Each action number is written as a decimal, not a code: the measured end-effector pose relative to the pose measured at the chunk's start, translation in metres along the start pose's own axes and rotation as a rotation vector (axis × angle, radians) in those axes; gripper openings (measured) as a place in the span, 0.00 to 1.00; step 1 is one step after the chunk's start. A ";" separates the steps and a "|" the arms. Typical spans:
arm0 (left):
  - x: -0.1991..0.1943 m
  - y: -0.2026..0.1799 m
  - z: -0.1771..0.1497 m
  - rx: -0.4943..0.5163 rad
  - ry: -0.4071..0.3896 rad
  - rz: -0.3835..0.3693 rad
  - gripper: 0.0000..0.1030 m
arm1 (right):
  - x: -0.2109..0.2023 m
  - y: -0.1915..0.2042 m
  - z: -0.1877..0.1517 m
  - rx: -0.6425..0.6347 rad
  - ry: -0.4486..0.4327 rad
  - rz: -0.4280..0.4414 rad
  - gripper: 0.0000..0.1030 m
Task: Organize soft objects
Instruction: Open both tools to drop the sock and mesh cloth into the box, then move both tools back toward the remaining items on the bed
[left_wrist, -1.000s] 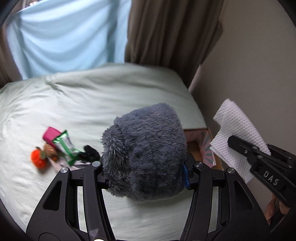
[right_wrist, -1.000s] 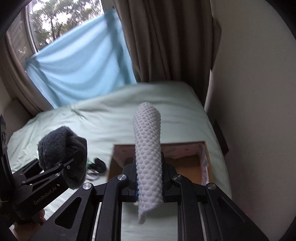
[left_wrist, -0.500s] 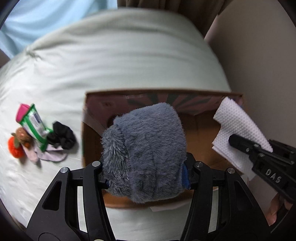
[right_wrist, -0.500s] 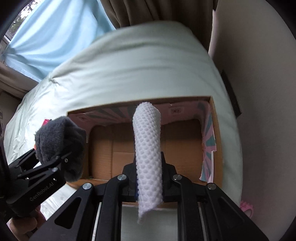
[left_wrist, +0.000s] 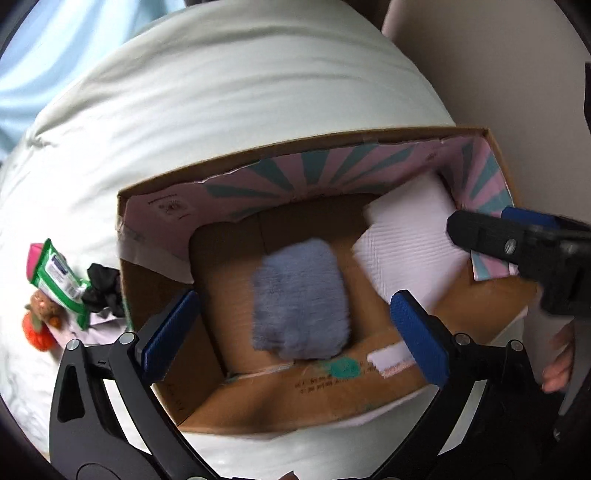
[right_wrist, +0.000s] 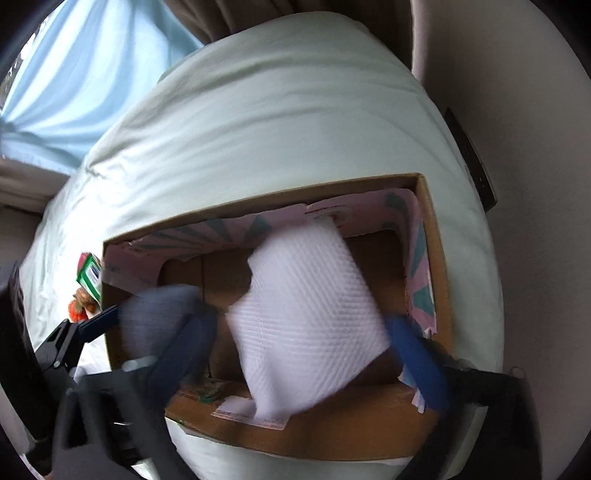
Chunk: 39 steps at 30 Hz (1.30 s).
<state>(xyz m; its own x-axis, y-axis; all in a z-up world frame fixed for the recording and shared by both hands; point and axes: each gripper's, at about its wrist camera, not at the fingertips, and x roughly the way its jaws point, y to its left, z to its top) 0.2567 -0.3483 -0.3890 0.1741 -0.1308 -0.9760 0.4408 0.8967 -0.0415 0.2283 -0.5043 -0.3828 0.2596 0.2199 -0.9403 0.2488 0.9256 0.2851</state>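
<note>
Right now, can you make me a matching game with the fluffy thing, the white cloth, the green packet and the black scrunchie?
Things:
1. grey fluffy thing
2. white cloth
3. green packet
4. black scrunchie

Places:
A. on the bed, right against the box's outer wall
B. box, right-hand part
C. on the bed, farthest left
D. box, middle

Pairs: 1-D, 2-B, 3-C, 4-A

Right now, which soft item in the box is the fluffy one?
The grey plush piece, mid-box; the white cloth to its right has a flat waffle weave.

place: bedroom | cues: bed (left_wrist: 236, 92), curtains (right_wrist: 74, 74)
</note>
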 end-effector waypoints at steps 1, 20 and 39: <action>0.000 0.000 -0.002 0.007 0.007 0.007 1.00 | -0.001 -0.002 -0.002 0.008 0.001 -0.001 1.00; -0.109 0.026 -0.027 -0.051 -0.140 -0.024 1.00 | -0.095 0.039 -0.030 -0.063 -0.137 -0.038 1.00; -0.302 0.115 -0.114 -0.207 -0.486 0.021 1.00 | -0.252 0.180 -0.102 -0.279 -0.477 -0.053 1.00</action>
<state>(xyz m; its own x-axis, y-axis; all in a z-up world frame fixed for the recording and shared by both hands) 0.1543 -0.1571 -0.1231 0.5908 -0.2484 -0.7676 0.2582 0.9596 -0.1119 0.1129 -0.3621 -0.1138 0.6636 0.0669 -0.7451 0.0333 0.9924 0.1188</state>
